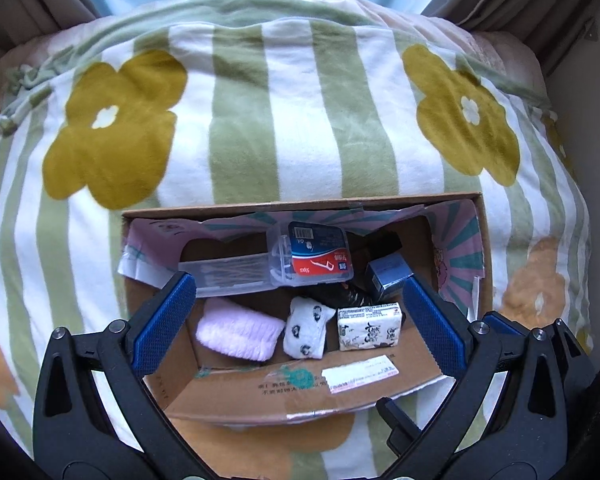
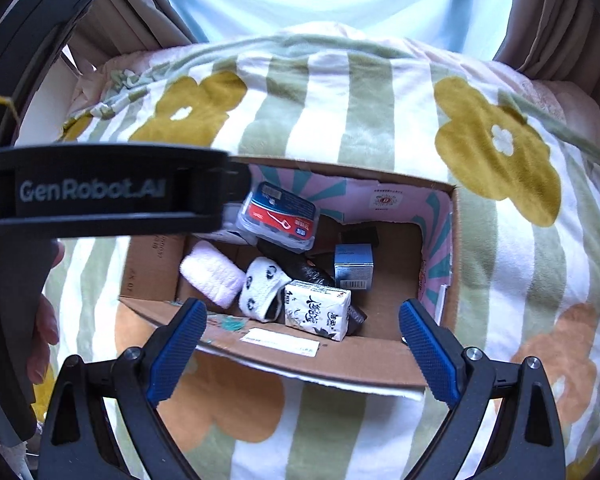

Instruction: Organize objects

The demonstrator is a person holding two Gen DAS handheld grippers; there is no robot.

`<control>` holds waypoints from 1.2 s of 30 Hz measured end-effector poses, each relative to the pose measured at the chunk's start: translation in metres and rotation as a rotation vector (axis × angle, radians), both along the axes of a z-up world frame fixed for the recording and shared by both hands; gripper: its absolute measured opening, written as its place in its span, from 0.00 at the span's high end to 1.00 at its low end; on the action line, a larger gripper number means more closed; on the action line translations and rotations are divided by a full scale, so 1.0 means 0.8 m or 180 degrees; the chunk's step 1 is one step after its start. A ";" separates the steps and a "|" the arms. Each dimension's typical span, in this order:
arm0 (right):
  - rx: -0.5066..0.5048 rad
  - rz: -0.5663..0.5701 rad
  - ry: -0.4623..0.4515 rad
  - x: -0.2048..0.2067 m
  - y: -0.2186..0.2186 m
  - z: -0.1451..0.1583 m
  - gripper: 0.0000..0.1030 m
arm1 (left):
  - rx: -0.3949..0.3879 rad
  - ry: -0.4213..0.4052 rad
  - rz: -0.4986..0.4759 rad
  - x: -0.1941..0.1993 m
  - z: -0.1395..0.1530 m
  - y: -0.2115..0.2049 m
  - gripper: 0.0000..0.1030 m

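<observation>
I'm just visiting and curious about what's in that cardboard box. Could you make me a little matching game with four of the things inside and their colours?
Things:
1. rolled towel
2. small carton
3. rolled sock
4. floss pick box

Colours:
A. clear plastic with a red and blue label
B. pale pink
C. white with black panda faces
D. blue-grey

Pairs: 1-B, 2-D, 3-C, 4-A

All four lie inside the cardboard box on the flowered blanket.
</observation>
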State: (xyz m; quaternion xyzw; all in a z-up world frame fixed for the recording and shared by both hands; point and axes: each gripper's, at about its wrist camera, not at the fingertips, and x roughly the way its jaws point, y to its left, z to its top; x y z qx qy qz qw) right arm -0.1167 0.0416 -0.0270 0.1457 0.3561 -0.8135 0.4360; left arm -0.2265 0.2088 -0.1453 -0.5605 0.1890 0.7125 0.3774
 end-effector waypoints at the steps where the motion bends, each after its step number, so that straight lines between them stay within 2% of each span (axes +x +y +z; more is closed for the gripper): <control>1: -0.0040 0.0013 0.0040 0.008 0.009 0.004 0.07 | 0.0026 0.0022 0.0012 0.002 0.012 -0.009 0.00; 11: -0.0225 -0.0051 0.0250 0.075 0.078 0.027 0.07 | 0.0313 0.0207 0.0189 0.033 0.113 -0.123 0.00; 20: -0.0410 -0.0195 0.0419 0.122 0.153 0.032 0.07 | 0.0518 0.0349 0.0305 0.079 0.163 -0.229 0.00; 26: -0.0407 -0.0172 0.0489 0.137 0.194 0.015 0.07 | 0.0587 0.0444 0.0307 0.122 0.174 -0.287 0.00; 31: -0.0526 -0.0195 0.0456 0.140 0.222 0.000 0.07 | 0.0538 0.0506 0.0355 0.162 0.163 -0.322 0.00; 36: -0.0550 -0.0194 0.0495 0.144 0.235 -0.005 0.07 | 0.0503 0.0601 0.0384 0.180 0.155 -0.344 0.00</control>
